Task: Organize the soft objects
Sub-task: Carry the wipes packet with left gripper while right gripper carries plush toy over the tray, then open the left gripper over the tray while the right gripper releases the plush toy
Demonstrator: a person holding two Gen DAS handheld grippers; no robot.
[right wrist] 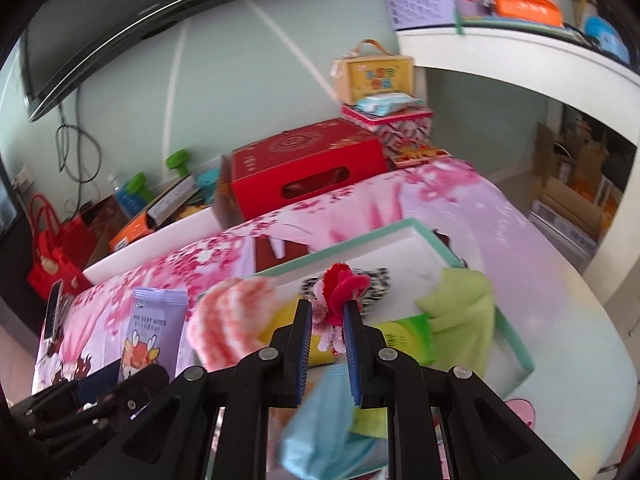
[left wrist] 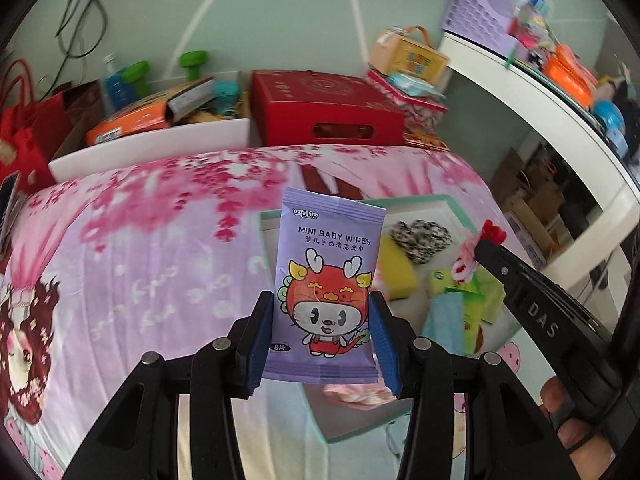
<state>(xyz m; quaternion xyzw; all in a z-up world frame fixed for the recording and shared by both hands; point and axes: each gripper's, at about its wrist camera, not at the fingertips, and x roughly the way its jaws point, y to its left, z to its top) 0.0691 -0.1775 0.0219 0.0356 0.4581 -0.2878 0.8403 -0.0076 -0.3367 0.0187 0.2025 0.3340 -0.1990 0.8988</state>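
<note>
My left gripper point(left wrist: 323, 316) is shut on a purple pack of mini baby wipes point(left wrist: 326, 280), held upright above the left edge of a white tray with a mint rim point(left wrist: 416, 199). The pack also shows in the right wrist view point(right wrist: 154, 328). My right gripper point(right wrist: 329, 314) is shut on a red and pink fuzzy pipe-cleaner flower point(right wrist: 340, 284) above the tray point(right wrist: 360, 236). The right gripper shows in the left wrist view point(left wrist: 486, 240) at the right. In the tray lie a black-and-white heart point(left wrist: 420, 238), a yellow sponge point(left wrist: 396, 272), a green pack point(left wrist: 476, 296) and a blue cloth point(left wrist: 444, 318).
The tray rests on a bed with a pink floral cover point(left wrist: 140, 248). A pink-and-white fluffy thing point(right wrist: 232, 320) and a green cloth point(right wrist: 464, 304) lie in the tray. A red box point(left wrist: 320, 108) and cluttered boxes stand behind the bed. A white desk point(left wrist: 540, 92) is at the right.
</note>
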